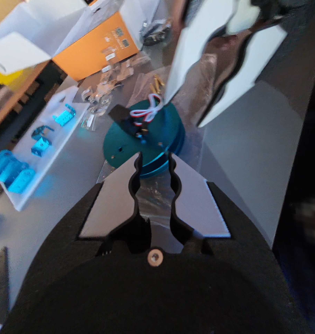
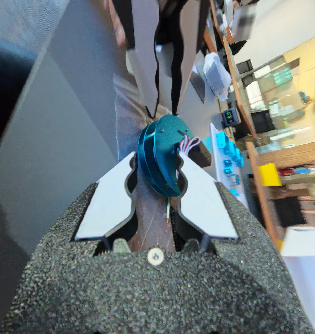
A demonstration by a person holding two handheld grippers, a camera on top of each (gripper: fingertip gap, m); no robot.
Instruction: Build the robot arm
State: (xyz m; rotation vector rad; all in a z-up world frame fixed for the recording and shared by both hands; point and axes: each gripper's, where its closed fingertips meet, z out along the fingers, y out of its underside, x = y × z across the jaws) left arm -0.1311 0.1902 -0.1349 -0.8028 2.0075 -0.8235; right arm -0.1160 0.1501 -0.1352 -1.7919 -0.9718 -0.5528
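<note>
Left gripper (image 1: 154,155): fingers apart, nothing between them, tips just at the near rim of the teal round base (image 1: 144,142).
Right gripper (image 2: 157,155): fingers spread, empty, either side of the base's edge, whether touching I cannot tell.
Teal round base: on clear plastic wrap (image 1: 153,195) on the grey table (image 1: 243,144); black servo (image 1: 124,117) with red-white wires (image 1: 149,110) on top.
Further off: blue brackets (image 1: 14,171) on a white tray (image 1: 35,162), orange box (image 1: 95,47).

Grey table (image 1: 243,144), teal round base (image 1: 153,130) on clear plastic, white tray (image 1: 50,144) of blue brackets, orange box (image 1: 91,48)
</note>
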